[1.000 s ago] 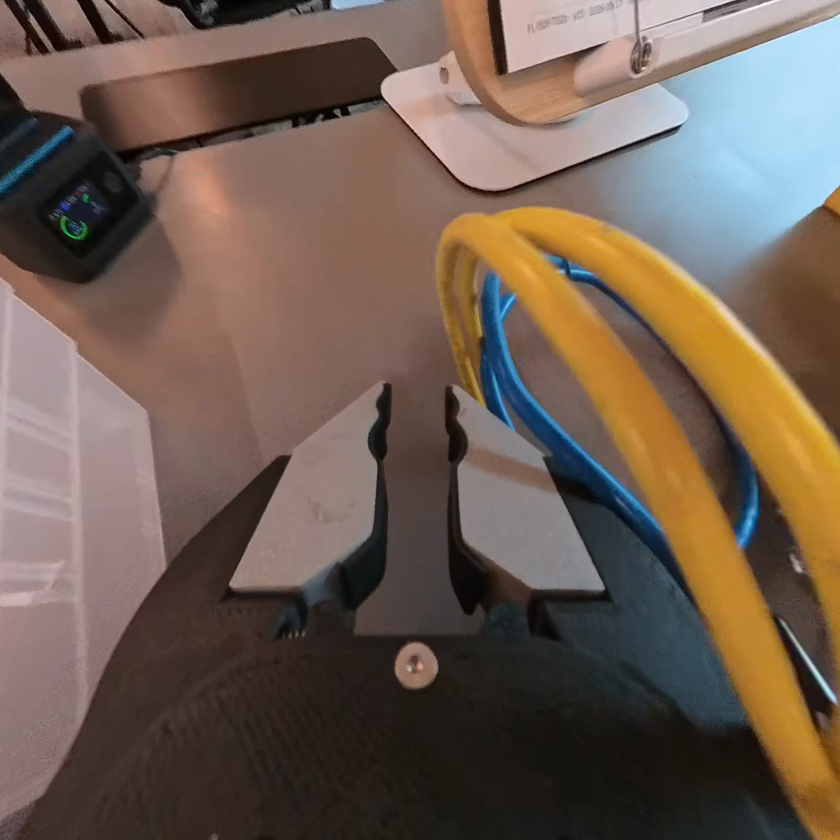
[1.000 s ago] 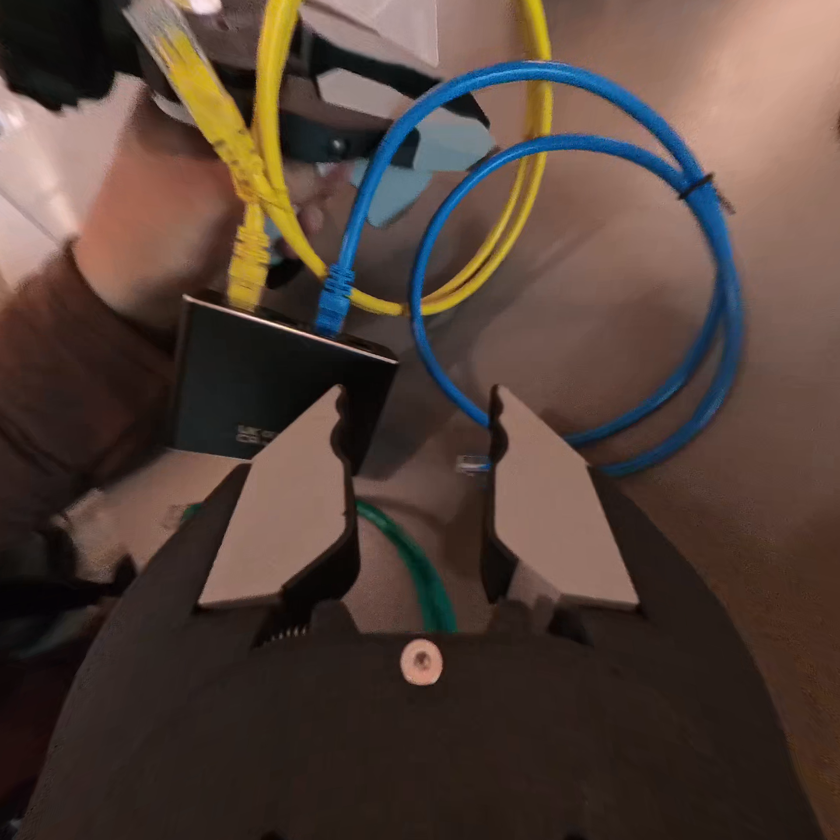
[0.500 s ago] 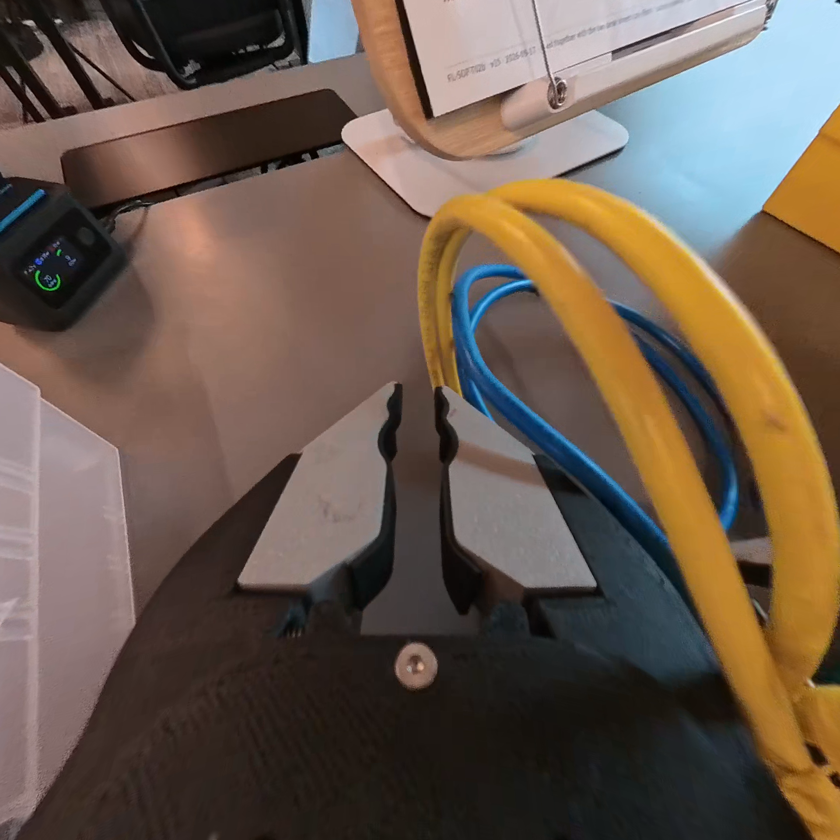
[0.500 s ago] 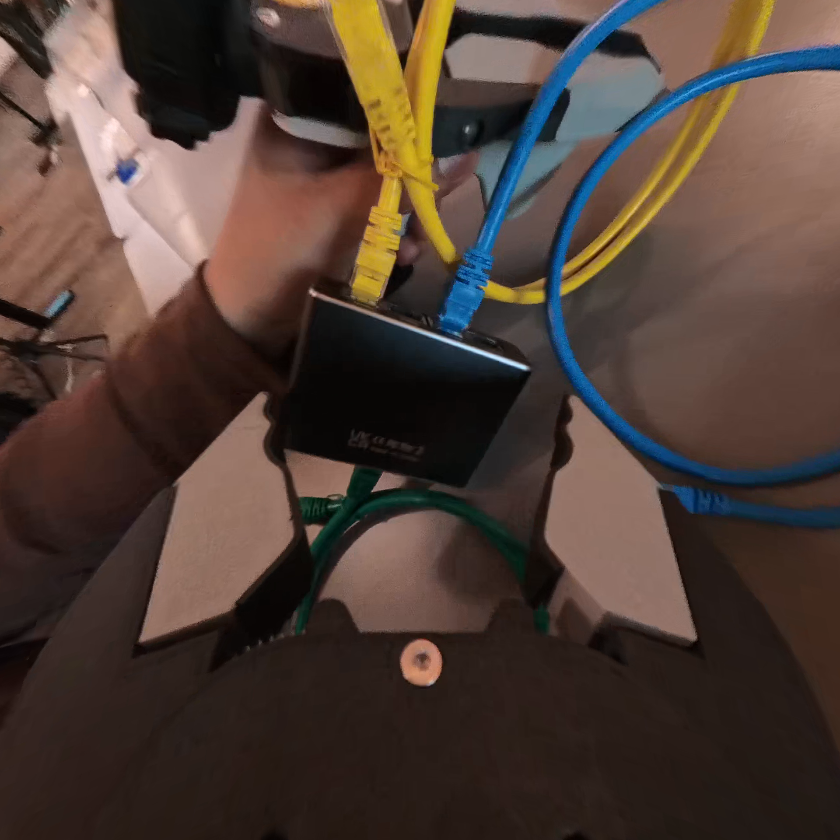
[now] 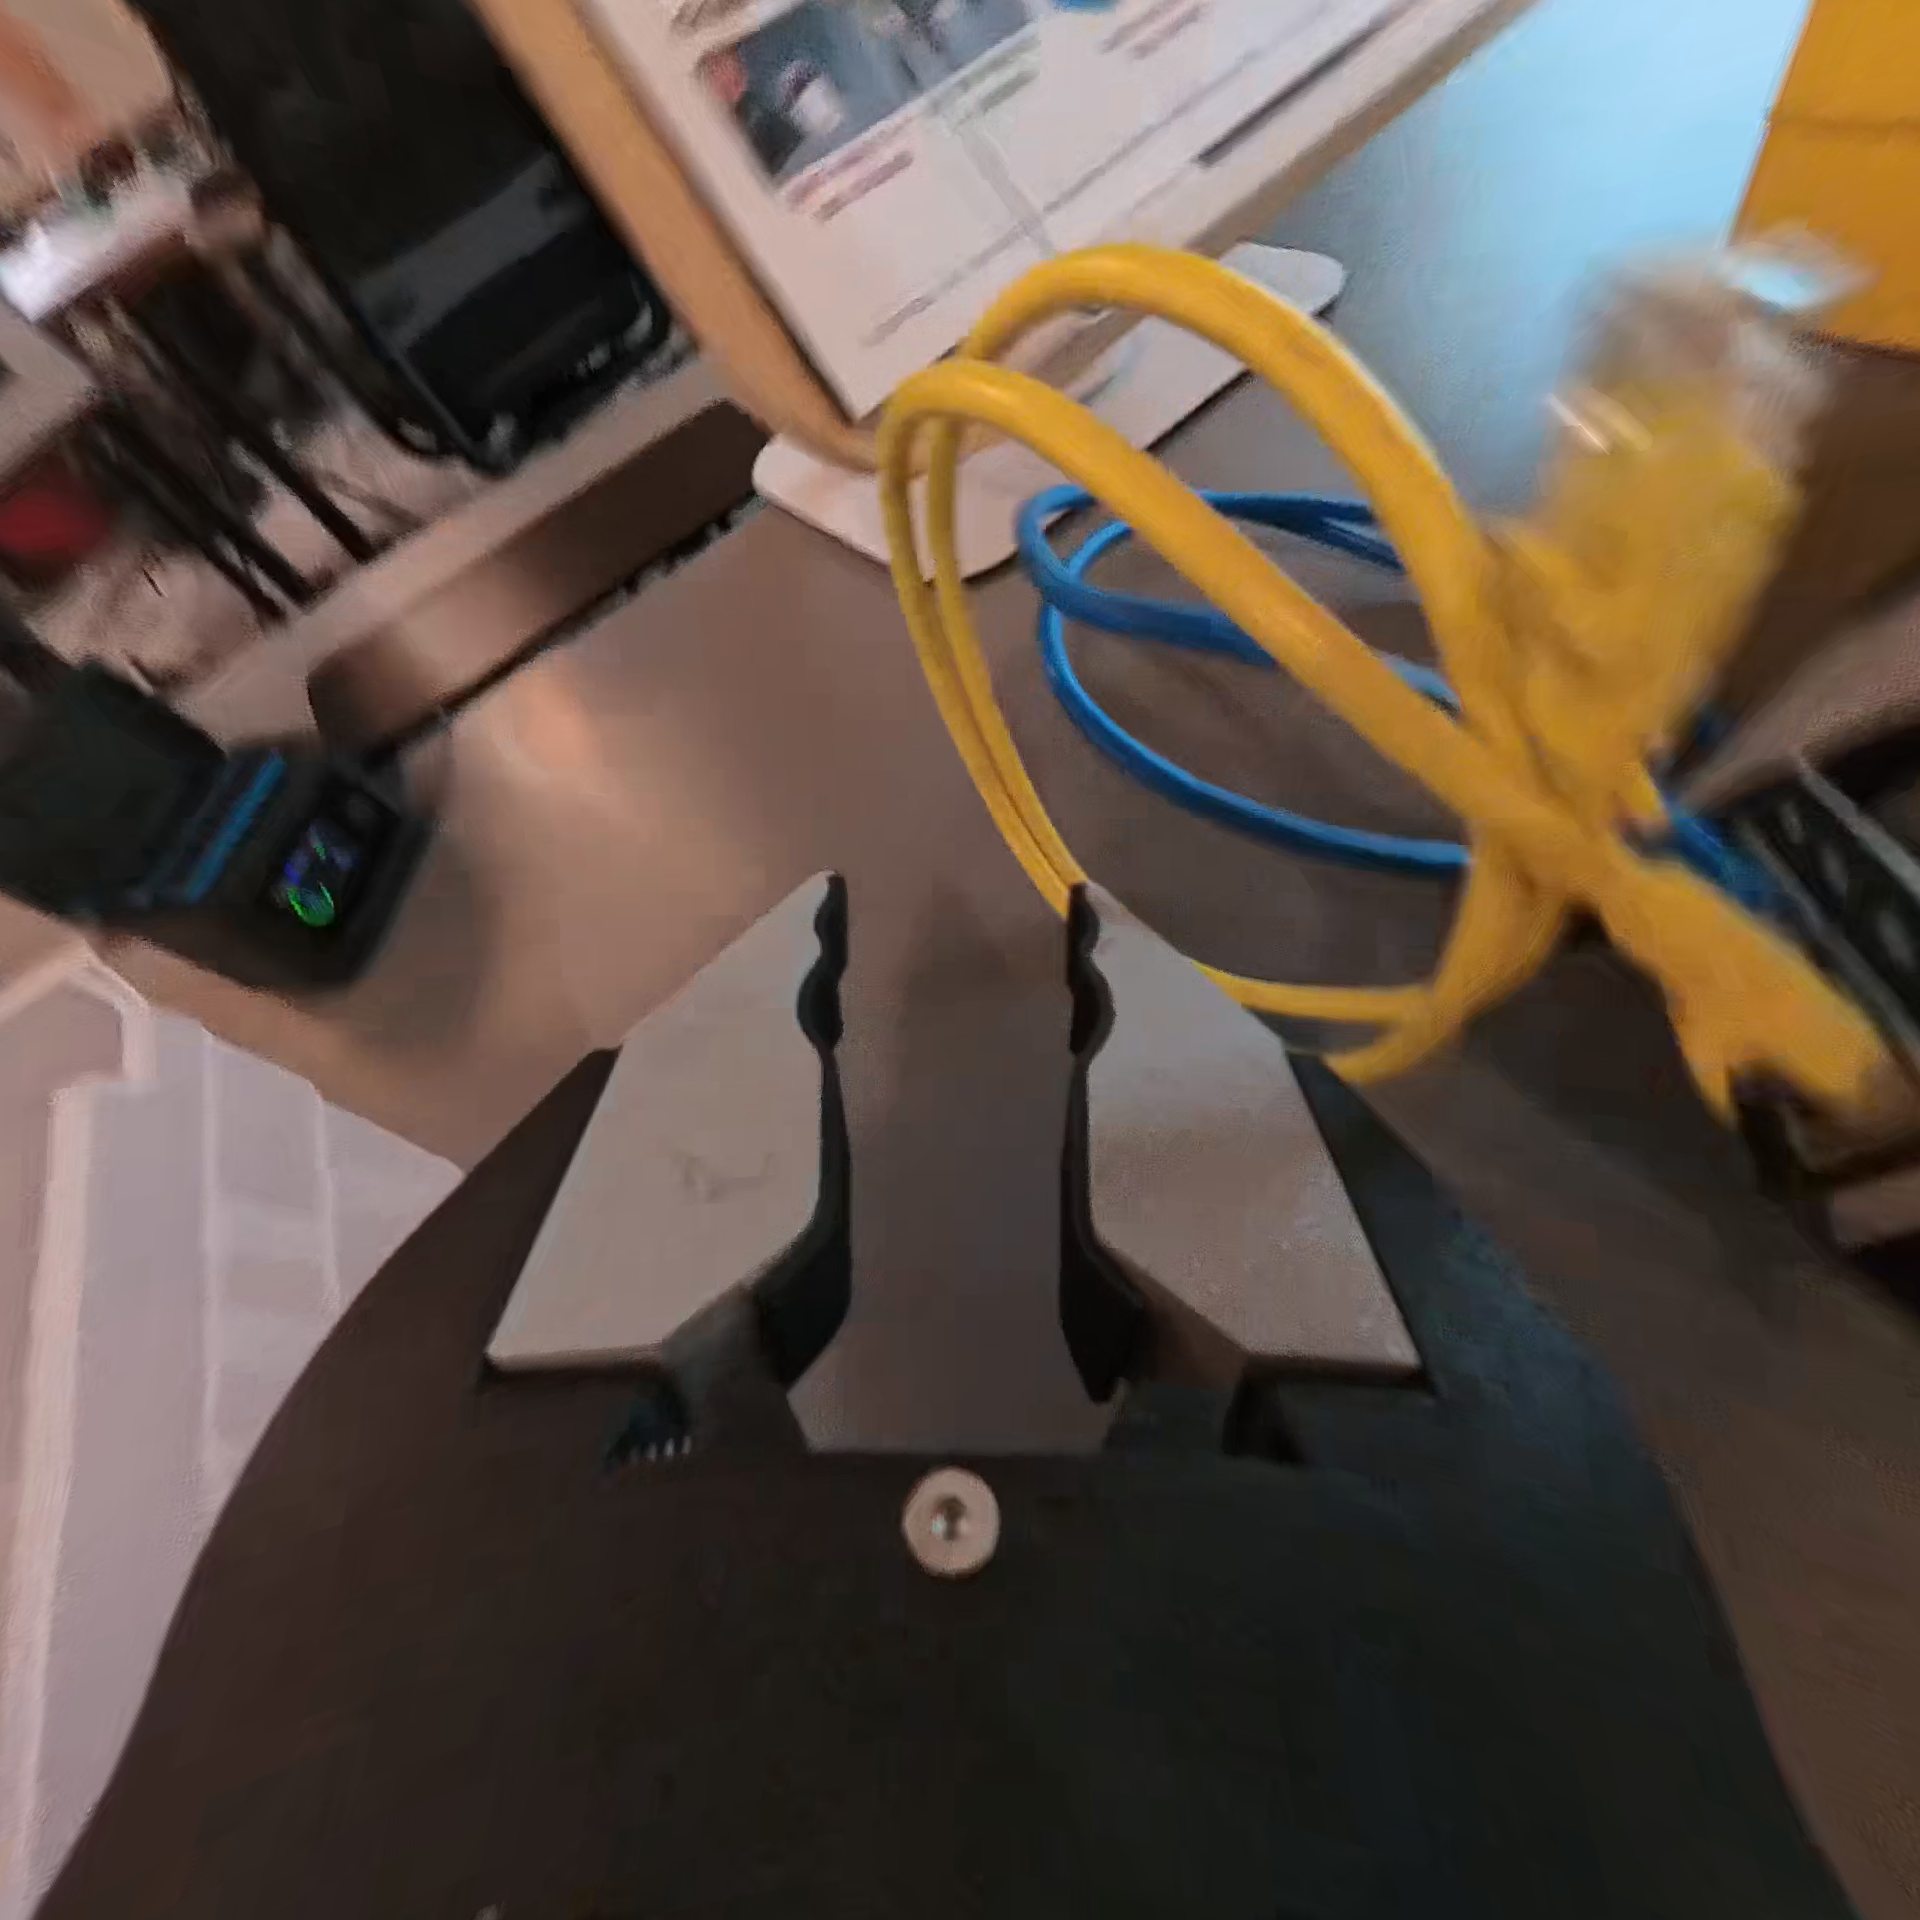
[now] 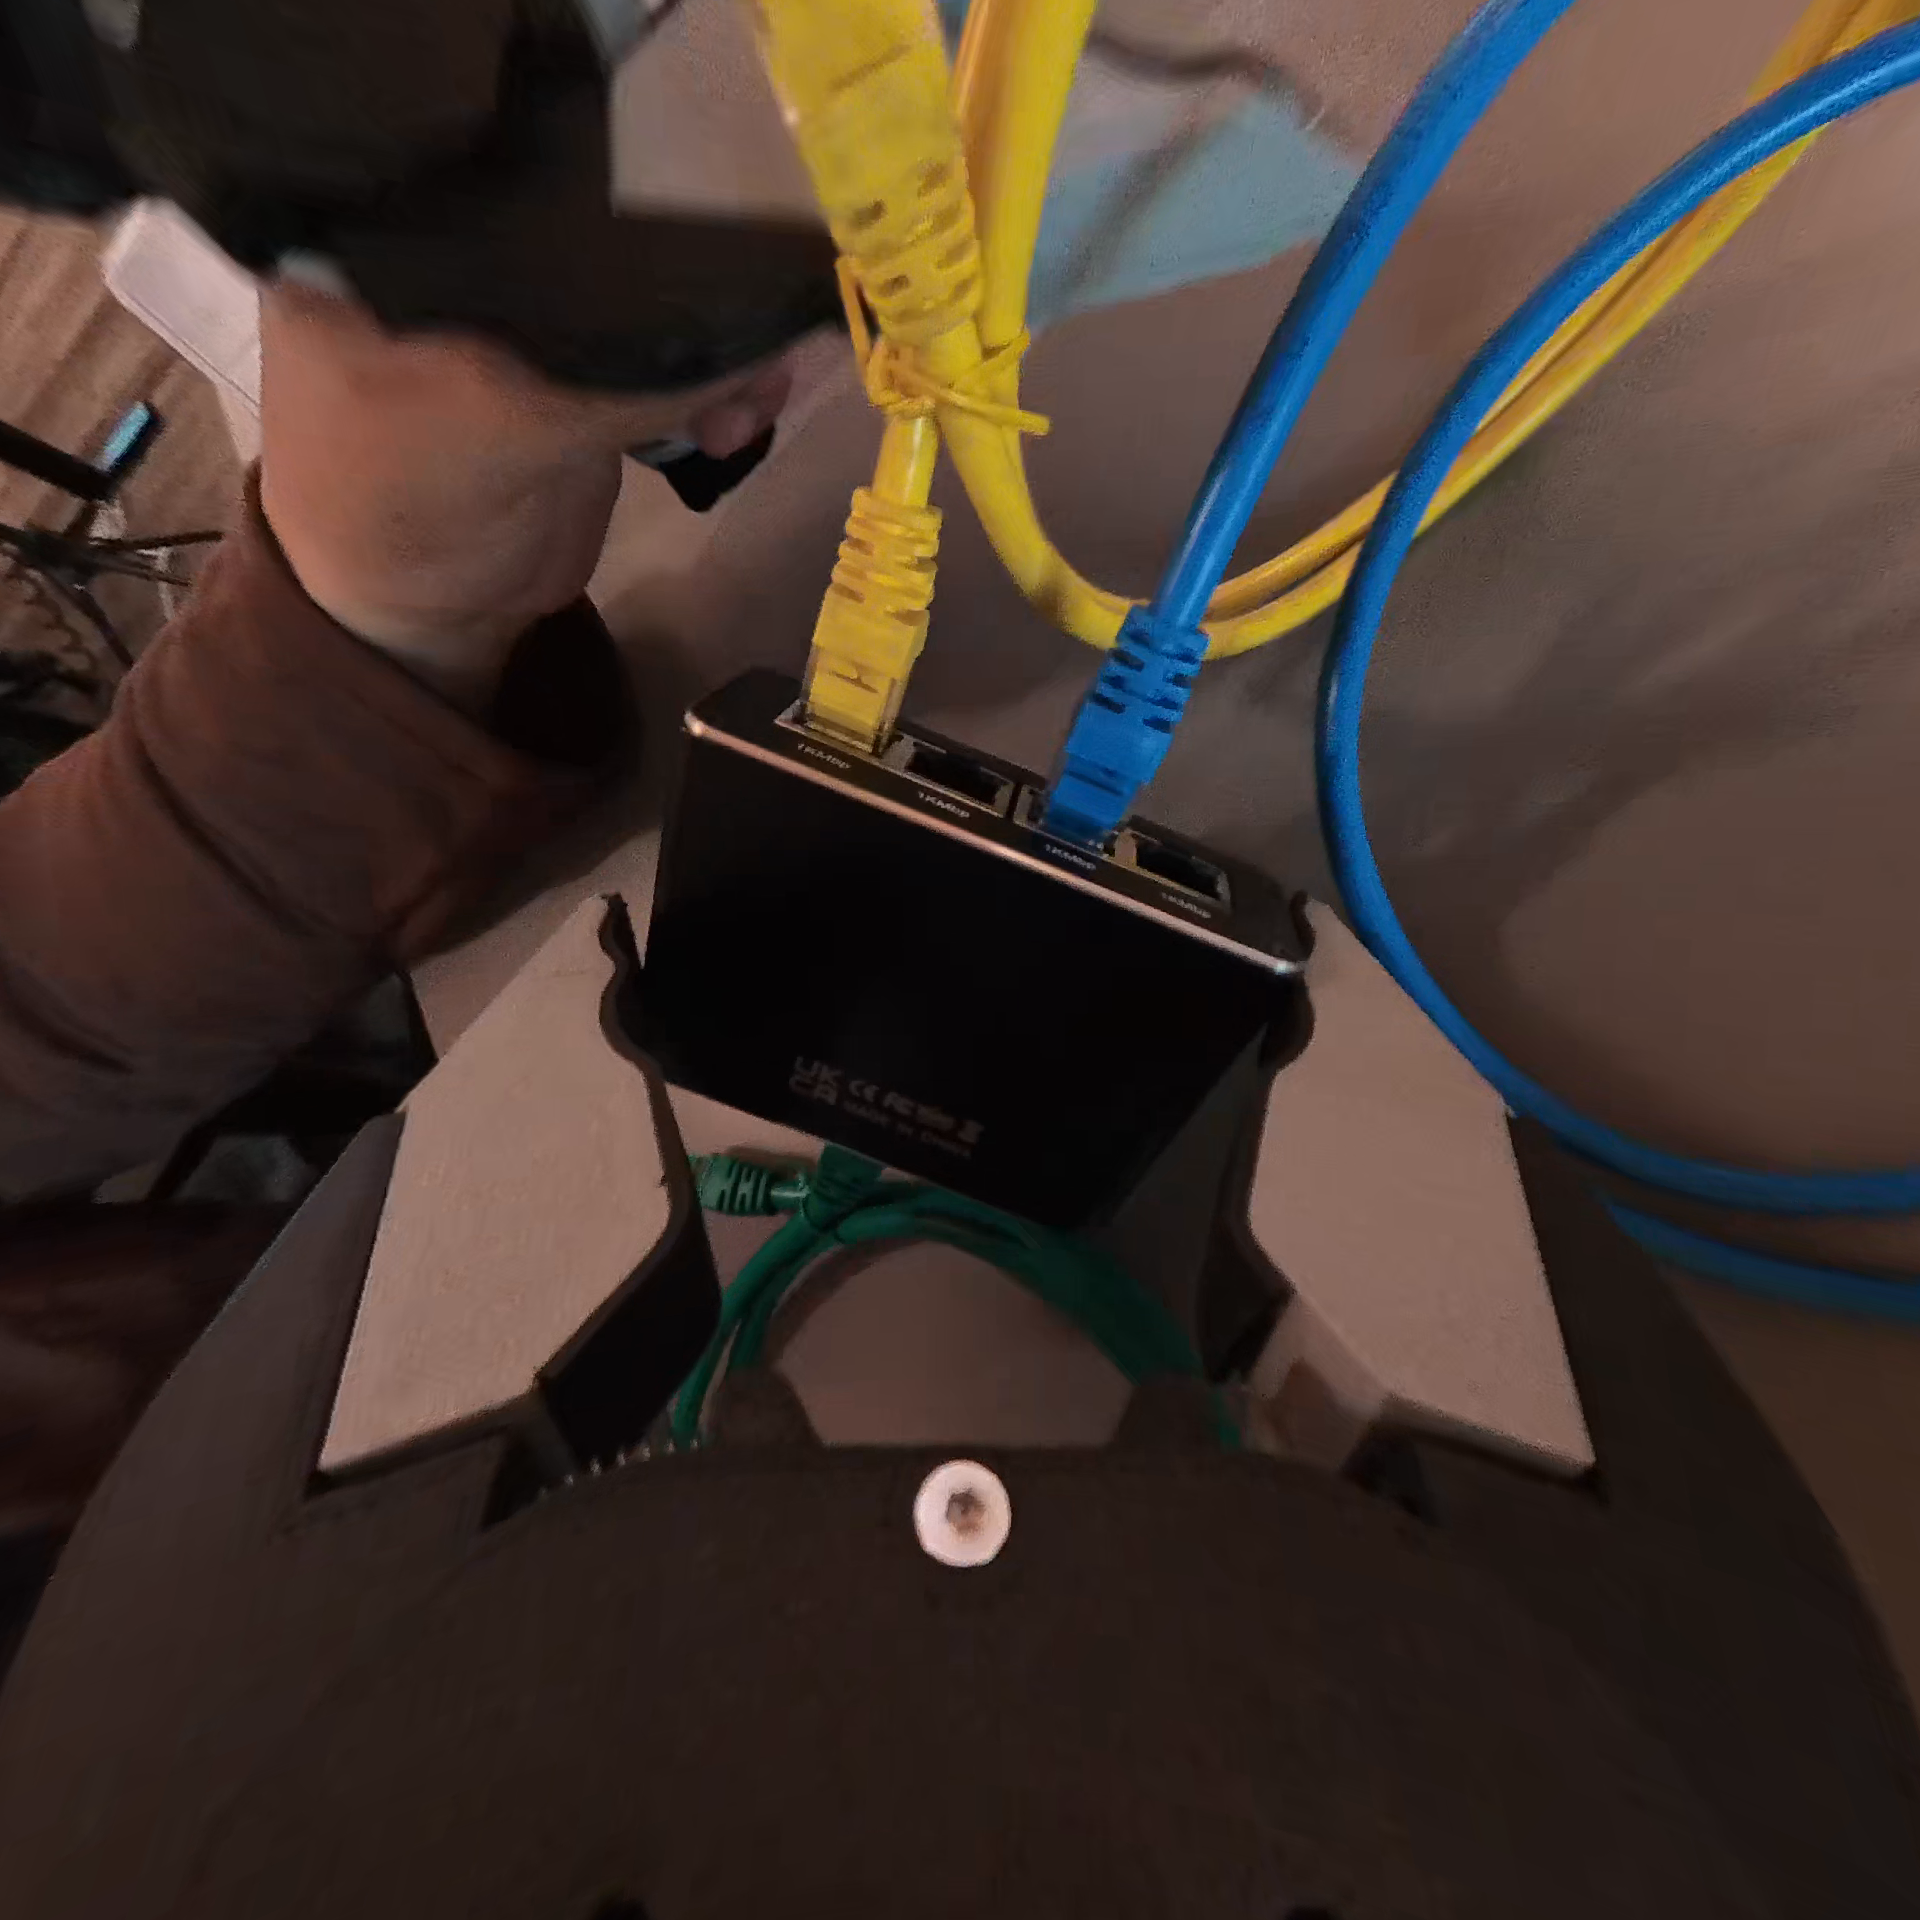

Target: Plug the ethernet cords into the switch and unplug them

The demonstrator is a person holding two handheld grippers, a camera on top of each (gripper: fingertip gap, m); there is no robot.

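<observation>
The black switch [image 6: 966, 977] lies on the brown table between the fingers of my right gripper [image 6: 956, 925], which is open wide with its tips close against the switch's two sides. A yellow plug [image 6: 862, 644] sits in the leftmost port and a blue plug [image 6: 1122, 727] in the third port. The yellow cord's other plug [image 6: 883, 156] hangs loose above. A green cord [image 6: 831, 1195] lies under the switch's near end. My left gripper [image 5: 951, 904] is open and empty, left of the yellow cord loop [image 5: 1195, 540] and the blue cord [image 5: 1143, 623].
A person's hand [image 6: 436, 499] in a brown sleeve holds the left gripper beyond the switch. A wood-framed stand on a white base [image 5: 1039, 499] is at the back. A small black device with a lit screen [image 5: 312, 862] and a translucent box [image 5: 156, 1247] are at the left.
My right gripper opened wide and moved forward, so the switch now sits between its fingers. My left gripper's jaws opened wider and its view tilted up.
</observation>
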